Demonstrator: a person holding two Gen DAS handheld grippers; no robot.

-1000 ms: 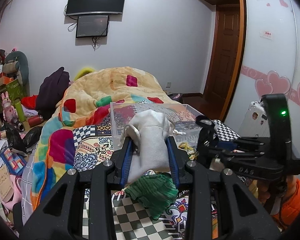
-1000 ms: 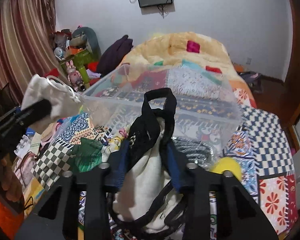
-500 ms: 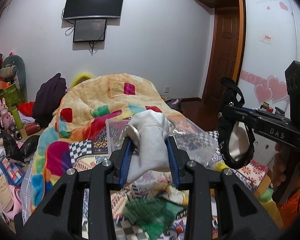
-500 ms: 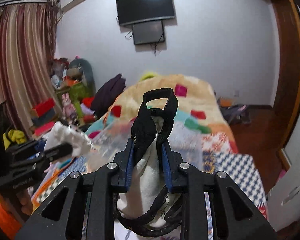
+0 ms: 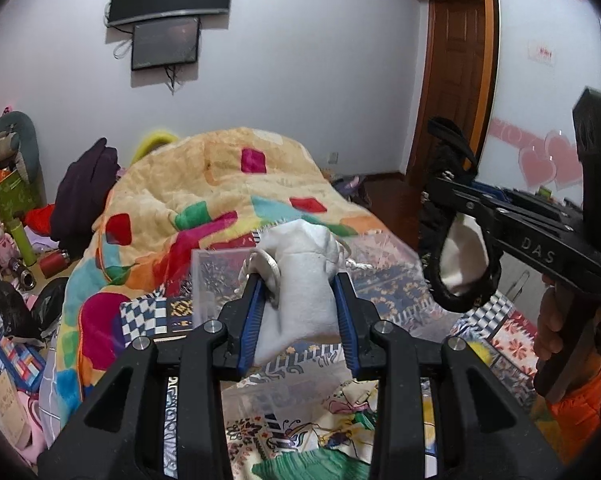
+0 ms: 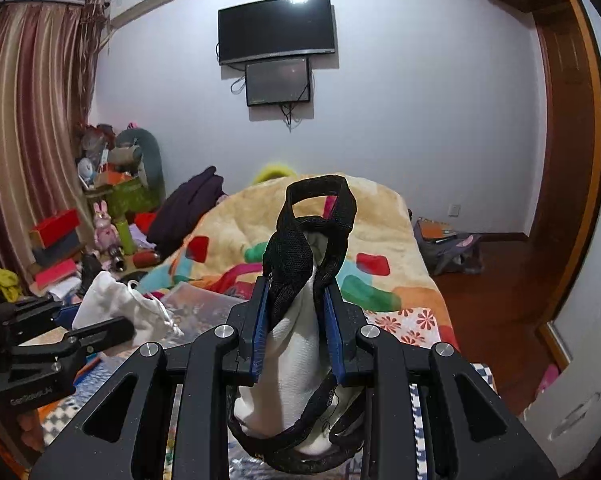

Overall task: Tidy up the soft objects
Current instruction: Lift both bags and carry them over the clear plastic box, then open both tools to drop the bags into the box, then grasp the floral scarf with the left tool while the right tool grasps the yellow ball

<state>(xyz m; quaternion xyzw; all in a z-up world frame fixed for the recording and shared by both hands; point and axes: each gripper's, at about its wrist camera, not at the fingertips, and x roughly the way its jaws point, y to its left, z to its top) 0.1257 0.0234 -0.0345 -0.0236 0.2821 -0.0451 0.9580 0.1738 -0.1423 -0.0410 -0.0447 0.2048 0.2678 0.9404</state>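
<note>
We hold two soft items up over the clear bin (image 5: 220, 280).

Our left gripper (image 5: 298, 304) clamps the white drawstring pouch (image 5: 300, 280), long axis along the fingers, gathered mouth forward. Our right gripper (image 6: 296, 320) pinches the black-strapped white bag (image 6: 300, 320), handle loop upward. Both have risen since a second ago, above the patchwork quilt (image 5: 220, 184).

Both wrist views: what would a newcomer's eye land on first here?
The left gripper pinches a white drawstring pouch over the clear plastic bin on the bed. To its right, the right gripper clamps a black-strapped white item, with the colourful blanket heaped behind.
</note>
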